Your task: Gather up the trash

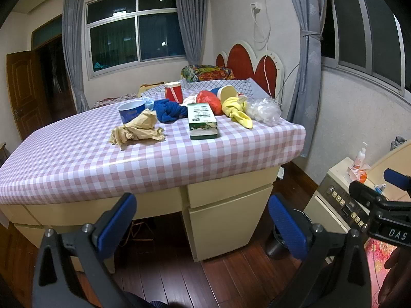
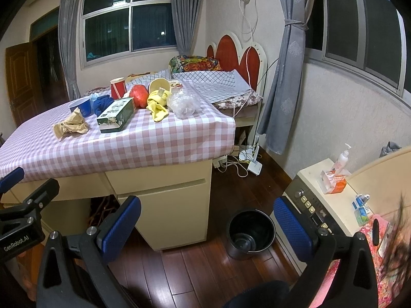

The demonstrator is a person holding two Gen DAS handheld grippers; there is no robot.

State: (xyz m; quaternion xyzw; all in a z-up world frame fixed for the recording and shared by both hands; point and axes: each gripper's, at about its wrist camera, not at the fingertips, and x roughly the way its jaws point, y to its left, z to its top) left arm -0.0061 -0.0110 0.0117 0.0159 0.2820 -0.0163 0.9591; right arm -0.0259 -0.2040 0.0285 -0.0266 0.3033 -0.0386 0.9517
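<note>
Both grippers hang low in front of the desk, jaws wide apart and holding nothing.

Left gripper (image 1: 203, 227) and right gripper (image 2: 208, 227) are well short of the desk (image 1: 226, 192), above the wooden floor. On the checked tablecloth (image 1: 77, 159) the trash lies in a group toward the far right corner: crumpled brown paper (image 1: 137, 129) nearest the front edge, a green carton (image 1: 203, 124) just beside it, behind them a blue paper cup (image 1: 131, 111), a blue cloth (image 1: 169, 110), a red cup (image 1: 173, 92), a red bag (image 1: 209, 100), a yellow glove (image 1: 237, 110) and clear plastic wrap (image 1: 264, 110) at the right edge. A black bin (image 2: 250, 233) stands on the floor near the desk's right front corner.
</note>
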